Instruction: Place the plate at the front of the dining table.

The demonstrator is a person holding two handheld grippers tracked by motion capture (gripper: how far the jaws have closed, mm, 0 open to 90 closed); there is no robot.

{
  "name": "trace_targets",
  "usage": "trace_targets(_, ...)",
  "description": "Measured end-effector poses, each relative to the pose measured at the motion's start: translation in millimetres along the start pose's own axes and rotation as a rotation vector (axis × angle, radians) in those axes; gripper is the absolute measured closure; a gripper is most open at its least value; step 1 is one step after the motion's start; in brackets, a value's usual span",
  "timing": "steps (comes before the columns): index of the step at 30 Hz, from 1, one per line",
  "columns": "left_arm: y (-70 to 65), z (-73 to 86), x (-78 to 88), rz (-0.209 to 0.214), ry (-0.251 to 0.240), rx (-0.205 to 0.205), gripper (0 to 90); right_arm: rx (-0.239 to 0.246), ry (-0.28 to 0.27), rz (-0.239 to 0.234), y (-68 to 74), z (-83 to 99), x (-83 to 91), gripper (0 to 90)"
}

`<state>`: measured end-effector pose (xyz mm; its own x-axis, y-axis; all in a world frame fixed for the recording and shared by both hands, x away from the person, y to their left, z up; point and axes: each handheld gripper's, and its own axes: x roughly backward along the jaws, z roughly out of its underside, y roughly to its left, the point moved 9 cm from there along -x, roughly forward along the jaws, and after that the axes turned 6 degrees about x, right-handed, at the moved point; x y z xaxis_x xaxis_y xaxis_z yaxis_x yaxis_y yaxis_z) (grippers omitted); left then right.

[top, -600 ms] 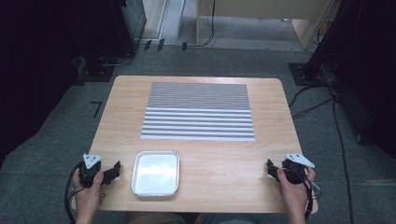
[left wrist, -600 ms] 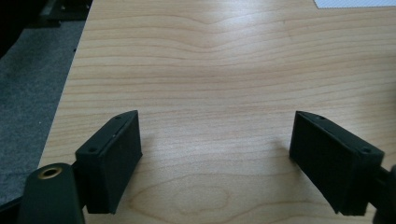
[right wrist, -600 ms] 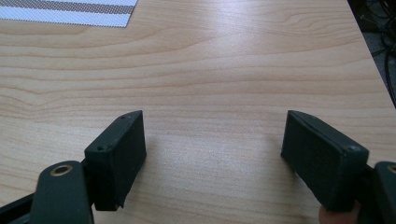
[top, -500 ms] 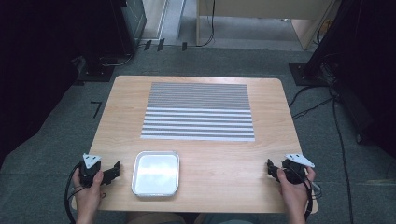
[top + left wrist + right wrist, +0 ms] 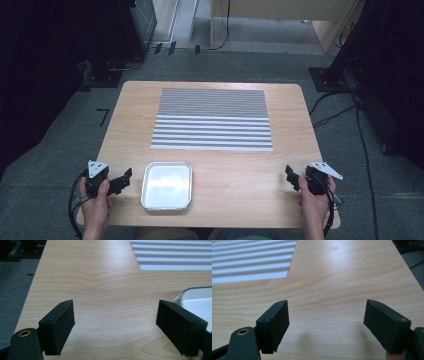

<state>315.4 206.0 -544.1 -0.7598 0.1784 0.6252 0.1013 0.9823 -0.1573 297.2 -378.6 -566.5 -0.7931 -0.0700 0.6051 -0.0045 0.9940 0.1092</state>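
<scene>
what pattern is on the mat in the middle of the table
Grey and white horizontal stripes on the mat, finer at the far half; clearest in the high view.

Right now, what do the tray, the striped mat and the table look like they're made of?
The tray looks like thin metal, perhaps aluminium: silvery, with a rolled rim and a dull glare inside. The striped mat looks like flat woven cloth or printed sheet; the fine weave pattern in its grey bands hints at fabric, though I can't be sure. The table looks like pale wood or wood-look laminate, with visible grain and a smooth satin sheen.

one tray point(image 5: 166, 205), one striped mat point(image 5: 212, 120), two tongs point(image 5: 123, 180)
</scene>
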Motion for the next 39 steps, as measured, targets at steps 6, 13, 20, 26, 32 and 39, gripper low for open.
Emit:
trace_targets(6,-14.3,-5.1,7.9,0.052,0.003,0.014,15.2,-0.011,-0.059,-0.005,9.9,-8.3,8.3,20.7)
trace_targets(13,-36.2,-9.1,16.4,0.139,0.019,0.006,15.2,0.002,-0.079,-0.019,34.8,-12.0,11.5,20.2)
trace_targets(20,-46.6,-8.0,19.7,0.167,0.022,0.002,15.5,0.002,-0.062,-0.034,57.1,-11.9,11.9,21.3)
trace_targets(26,-50.8,-9.0,23.0,0.18,0.021,-0.007,16.0,0.012,-0.095,-0.06,74.4,-15.7,16.6,28.6)
trace_targets(32,-57.9,-6.1,22.1,0.195,0.032,-0.019,24.5,0.052,-0.121,-0.126,103.1,-20.7,21.1,48.7)
trace_targets(39,-64.2,-4.2,22.0,0.22,0.049,-0.027,33.4,0.064,-0.091,-0.205,135.3,-22.0,22.9,50.1)
